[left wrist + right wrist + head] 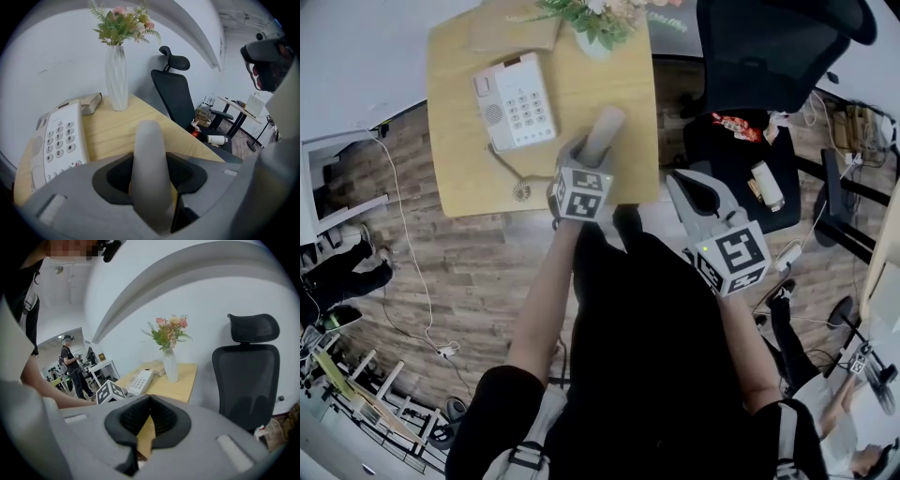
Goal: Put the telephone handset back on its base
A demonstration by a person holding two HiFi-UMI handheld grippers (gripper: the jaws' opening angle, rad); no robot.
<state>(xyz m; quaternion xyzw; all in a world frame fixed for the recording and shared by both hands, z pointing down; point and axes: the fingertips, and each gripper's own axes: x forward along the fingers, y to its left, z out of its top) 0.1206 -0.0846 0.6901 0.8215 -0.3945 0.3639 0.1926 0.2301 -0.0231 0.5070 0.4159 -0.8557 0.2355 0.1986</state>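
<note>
A white telephone base (514, 101) with a keypad lies on the wooden table (619, 94), and its cradle on the left side is bare. My left gripper (598, 150) is shut on the grey-white handset (605, 131) and holds it above the table's front right part, to the right of the base. In the left gripper view the handset (149, 164) stands up between the jaws, with the base (58, 140) at the left. A coiled cord (511, 173) runs from the base toward the table's front edge. My right gripper (698, 192) hangs shut and holds nothing, off the table's front right corner.
A white vase of flowers (595, 23) and a book (514, 33) stand at the back of the table. A black office chair (769, 47) sits to the right, with a bottle (766, 185) and a packet on its seat. Another person stands far off in the right gripper view.
</note>
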